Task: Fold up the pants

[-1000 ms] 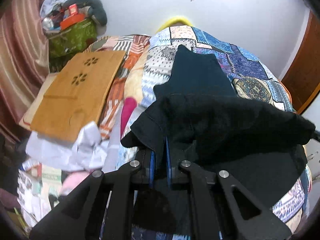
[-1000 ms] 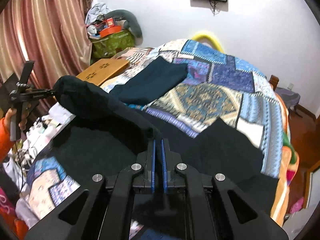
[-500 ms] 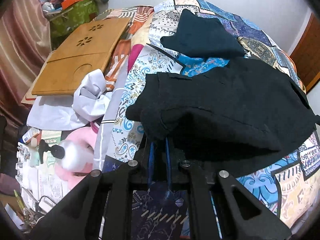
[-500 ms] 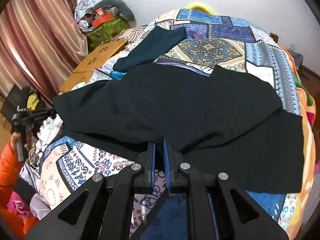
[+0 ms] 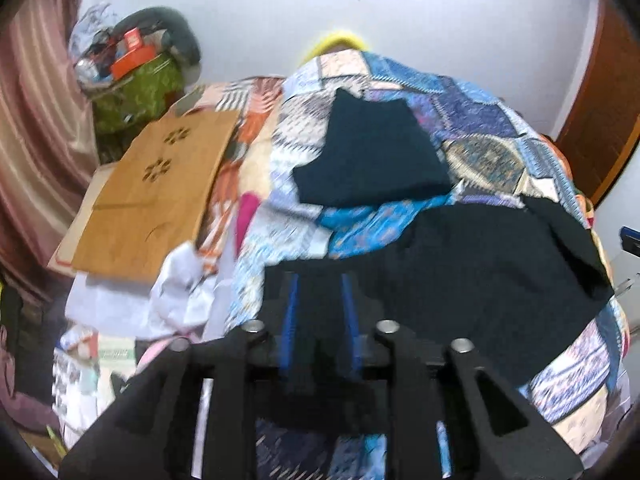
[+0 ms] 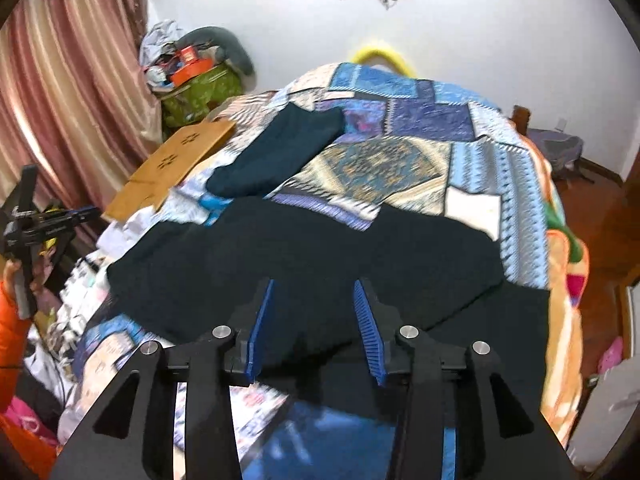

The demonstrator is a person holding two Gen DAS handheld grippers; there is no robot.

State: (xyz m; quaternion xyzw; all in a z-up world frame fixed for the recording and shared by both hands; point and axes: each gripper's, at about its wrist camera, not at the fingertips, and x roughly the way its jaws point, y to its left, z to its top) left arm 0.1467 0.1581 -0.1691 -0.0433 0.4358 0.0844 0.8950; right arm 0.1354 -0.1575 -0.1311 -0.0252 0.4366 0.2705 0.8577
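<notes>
Both claws have just let go. Half a second ago each was pinched shut on the near edge of the black pants (image 6: pixel 304 264); now the right gripper (image 6: pixel 314 284) stands with its blue pads spread wide and nothing between them, and the left gripper (image 5: pixel 318 280) has also parted its pads, less widely, with the cloth lying flat beneath rather than caught in them. The pants, carried up in a hump a second ago, now lie spread across the near end of the patchwork quilt (image 6: pixel 404 160), one layer over another. I judge that a fold has been laid down and released, so the next thing would be a fresh grasp for a further fold or some smoothing.

From the right wrist camera, the whole width of the pants shows, with a lower layer sticking out at about 4 o'clock, and the left gripper itself is visible at 9 o'clock in the person's hand with its orange sleeve. The left wrist camera shows only the pants' left corner and a loose flap at 3 o'clock, but gives a better look at the wooden lap tray (image 5: pixel 160 184) at 10 o'clock and the white crumpled cloth (image 5: pixel 180 300) beside the bed. A second dark folded garment (image 5: pixel 368 152) lies further up the quilt, near 12 o'clock, apart from the pants.
</notes>
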